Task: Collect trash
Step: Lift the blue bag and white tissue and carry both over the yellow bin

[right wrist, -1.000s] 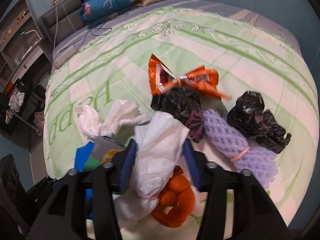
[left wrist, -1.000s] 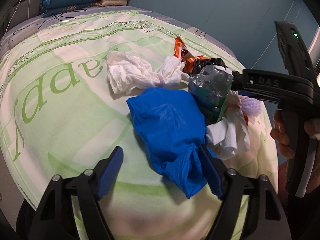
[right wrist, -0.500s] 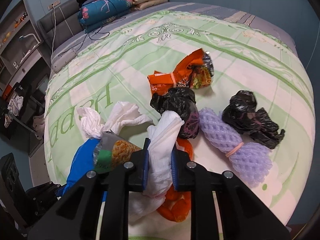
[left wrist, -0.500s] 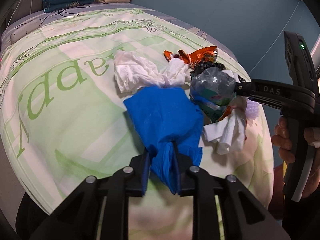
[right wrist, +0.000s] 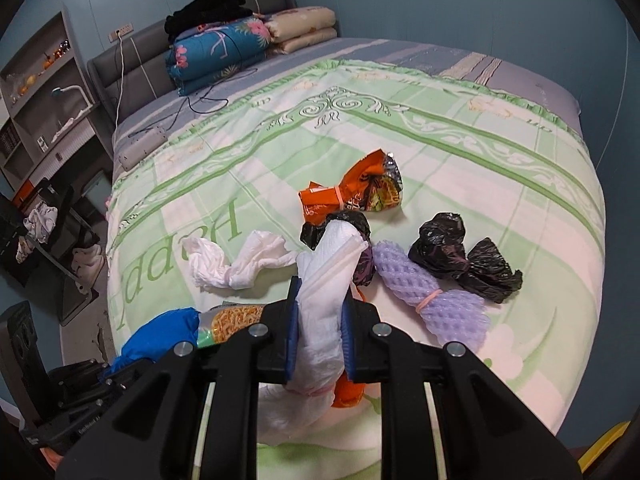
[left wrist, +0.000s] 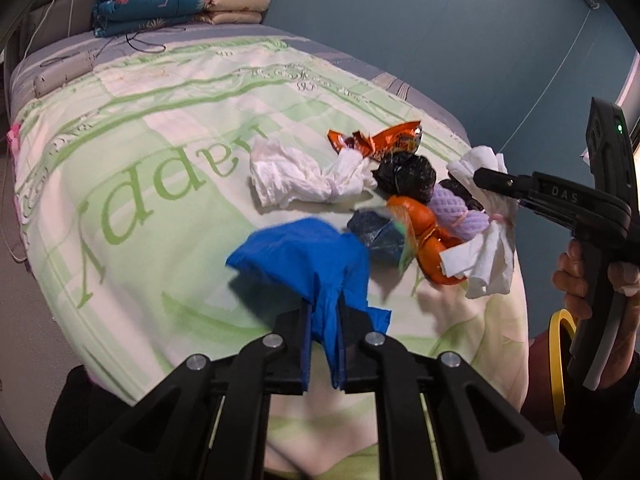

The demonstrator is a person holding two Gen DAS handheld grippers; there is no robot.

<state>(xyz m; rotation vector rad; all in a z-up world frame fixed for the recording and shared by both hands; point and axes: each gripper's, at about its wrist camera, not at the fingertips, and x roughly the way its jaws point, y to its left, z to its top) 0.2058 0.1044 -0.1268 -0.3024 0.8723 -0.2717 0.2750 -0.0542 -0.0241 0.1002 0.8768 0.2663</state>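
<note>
1. The left gripper [left wrist: 324,344] is closing its jaws on a crumpled bright-blue plastic bag [left wrist: 304,256], pinched at its gathered neck, with the bag's body bulging out beyond the fingers above the near edge of the bed.
2. The right gripper [right wrist: 320,334] is clamped tight on a knotted wad of white tissue paper [right wrist: 324,292], which sticks up past the blue pads and hangs down below them.
3. Left lying on the cover: another twisted white tissue [right wrist: 236,260] to the left, an orange foil snack wrapper [right wrist: 354,190] farther off, a black plastic bag [right wrist: 464,256] to the right and a purple foam fruit net [right wrist: 424,296] just beside it.
4. A noodle-printed packet [right wrist: 232,320] lies near the blue bag; orange peel [left wrist: 424,216] sits near the net.
5. The bed carries a pale green and white quilt [right wrist: 460,140], with a folded floral blanket [right wrist: 220,48] at the far end.
6. The walls are teal, and a shelf unit [right wrist: 40,92] stands on the far left.
</note>
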